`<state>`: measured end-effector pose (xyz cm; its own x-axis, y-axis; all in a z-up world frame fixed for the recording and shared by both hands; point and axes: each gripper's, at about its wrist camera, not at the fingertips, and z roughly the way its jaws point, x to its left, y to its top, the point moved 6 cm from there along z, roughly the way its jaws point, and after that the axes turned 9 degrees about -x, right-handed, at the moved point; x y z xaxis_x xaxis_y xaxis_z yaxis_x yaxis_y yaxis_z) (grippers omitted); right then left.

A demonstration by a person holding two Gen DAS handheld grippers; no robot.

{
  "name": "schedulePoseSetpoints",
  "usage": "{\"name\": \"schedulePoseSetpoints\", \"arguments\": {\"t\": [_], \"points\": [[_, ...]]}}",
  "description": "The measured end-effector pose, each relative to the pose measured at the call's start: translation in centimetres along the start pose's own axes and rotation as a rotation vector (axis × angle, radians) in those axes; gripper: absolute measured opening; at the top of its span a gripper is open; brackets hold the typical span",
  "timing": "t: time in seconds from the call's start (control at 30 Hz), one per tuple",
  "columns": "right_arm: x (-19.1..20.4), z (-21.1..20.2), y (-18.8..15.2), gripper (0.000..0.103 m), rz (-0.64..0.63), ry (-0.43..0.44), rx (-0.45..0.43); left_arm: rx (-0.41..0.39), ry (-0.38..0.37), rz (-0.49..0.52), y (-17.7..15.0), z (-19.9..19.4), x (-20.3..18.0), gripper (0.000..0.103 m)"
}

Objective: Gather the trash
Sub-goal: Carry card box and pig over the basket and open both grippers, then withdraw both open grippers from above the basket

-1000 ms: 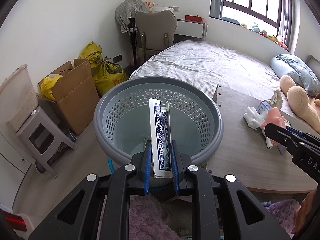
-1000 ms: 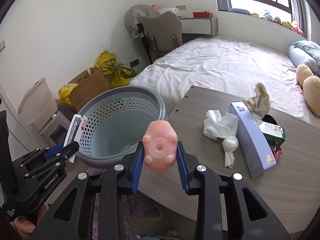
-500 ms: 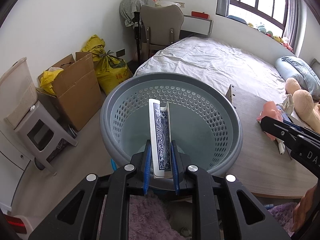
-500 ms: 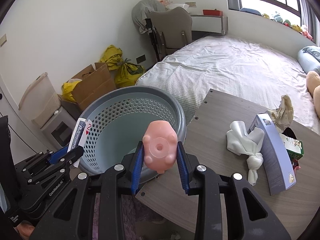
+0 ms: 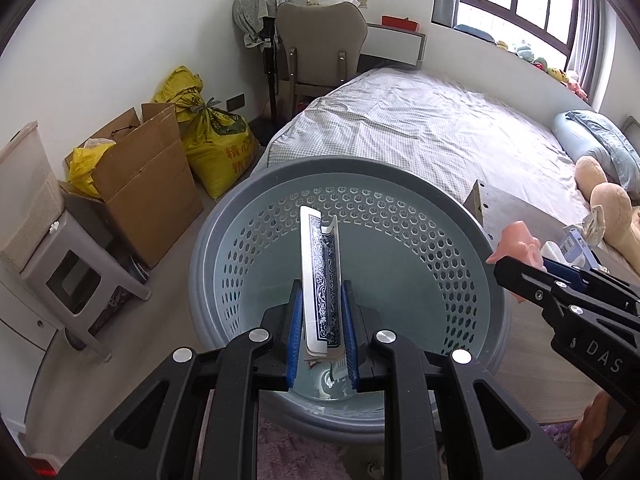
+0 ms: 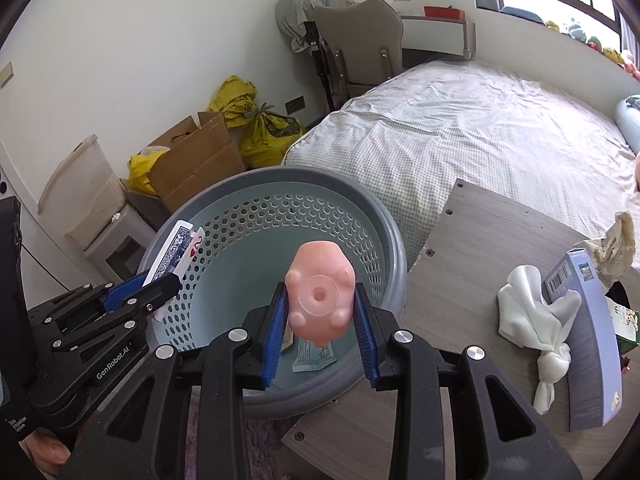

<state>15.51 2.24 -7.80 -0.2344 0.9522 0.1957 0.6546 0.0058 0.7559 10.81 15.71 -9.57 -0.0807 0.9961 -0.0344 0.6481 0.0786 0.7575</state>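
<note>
A grey perforated basket (image 5: 460, 216) (image 6: 384, 224) stands on the floor beside a wooden table. My left gripper (image 5: 320, 304) is shut on two blue-backed playing cards (image 5: 320, 272), which stand upright over the basket's inside. The same cards (image 6: 176, 254) and left gripper (image 6: 158, 286) show at the basket's left rim in the right wrist view. My right gripper (image 6: 320, 300) is shut on a pink rubber pig toy (image 6: 320, 292) above the basket's near side; that toy (image 5: 518, 244) also shows at the right rim. A small wrapper (image 6: 312, 356) lies on the basket floor.
On the table (image 6: 480, 248) lie a knotted white bag (image 6: 532, 316), a tall blue box (image 6: 592, 340), a crumpled paper (image 6: 618, 246) and a green carton (image 6: 628, 322). A cardboard box (image 5: 140, 180), yellow bags (image 5: 216, 136), a stool (image 5: 72, 280), a chair and a bed (image 5: 440, 128) surround the basket.
Both grippers have moved toward the basket, which now looms larger. The cards are now well over its inside, and the pig toy has come from over the table edge to above the basket.
</note>
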Motion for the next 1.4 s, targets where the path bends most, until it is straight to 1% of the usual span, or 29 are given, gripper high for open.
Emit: {"name": "schedulePoseSetpoints", "arguments": {"t": [0.27, 0.53, 0.57, 0.6, 0.63, 0.67, 0.7, 0.87, 0.97, 1.03, 1.13, 1.23, 1.27, 1.4], "points": [[0.1, 1.5, 0.3, 0.034, 0.001, 0.017, 0.014, 0.016, -0.007, 0.012, 0.8, 1.7, -0.1, 0.018], [0.1, 1.6, 0.6, 0.034, 0.001, 0.018, 0.012, 0.02, -0.005, 0.014, 0.7, 1.9, 0.1, 0.019], [0.1, 1.6, 0.6, 0.034, 0.001, 0.019, 0.012, 0.02, -0.006, 0.012, 0.7, 1.9, 0.1, 0.021], [0.1, 1.5, 0.6, 0.039, 0.002, 0.02, 0.009, 0.02, -0.007, 0.009, 0.8, 1.9, 0.1, 0.028], [0.1, 1.5, 0.7, 0.043, 0.003, 0.019, 0.005, 0.018, -0.006, 0.007, 0.8, 1.9, 0.1, 0.032], [0.2, 1.3, 0.8, 0.05, 0.002, 0.017, -0.004, 0.014, -0.003, 0.005, 0.8, 1.8, 0.2, 0.037], [0.2, 1.2, 0.9, 0.054, -0.002, 0.012, -0.013, 0.009, 0.002, 0.005, 0.9, 1.7, 0.3, 0.039], [0.4, 1.0, 0.8, 0.054, -0.009, 0.007, -0.018, -0.003, 0.02, -0.001, 0.9, 1.2, 0.9, 0.051], [0.5, 1.0, 0.7, 0.054, -0.012, 0.008, -0.013, -0.006, 0.029, -0.005, 0.8, 1.0, 1.1, 0.052], [0.6, 1.0, 0.6, 0.055, -0.014, 0.009, -0.012, -0.007, 0.034, -0.01, 0.8, 0.8, 1.4, 0.055], [0.6, 0.8, 0.6, 0.058, -0.016, 0.008, -0.017, -0.011, 0.043, -0.014, 0.8, 0.6, 1.6, 0.056], [0.6, 0.8, 0.7, 0.059, -0.015, 0.008, -0.018, -0.014, 0.048, -0.021, 0.8, 0.3, 1.9, 0.063], [0.6, 0.8, 0.7, 0.059, -0.015, 0.008, -0.018, -0.015, 0.049, -0.025, 0.8, 0.2, 1.9, 0.067], [0.5, 0.5, 0.7, 0.067, -0.015, 0.004, -0.026, -0.019, 0.061, -0.039, 0.9, -0.1, 2.2, 0.069]]}}
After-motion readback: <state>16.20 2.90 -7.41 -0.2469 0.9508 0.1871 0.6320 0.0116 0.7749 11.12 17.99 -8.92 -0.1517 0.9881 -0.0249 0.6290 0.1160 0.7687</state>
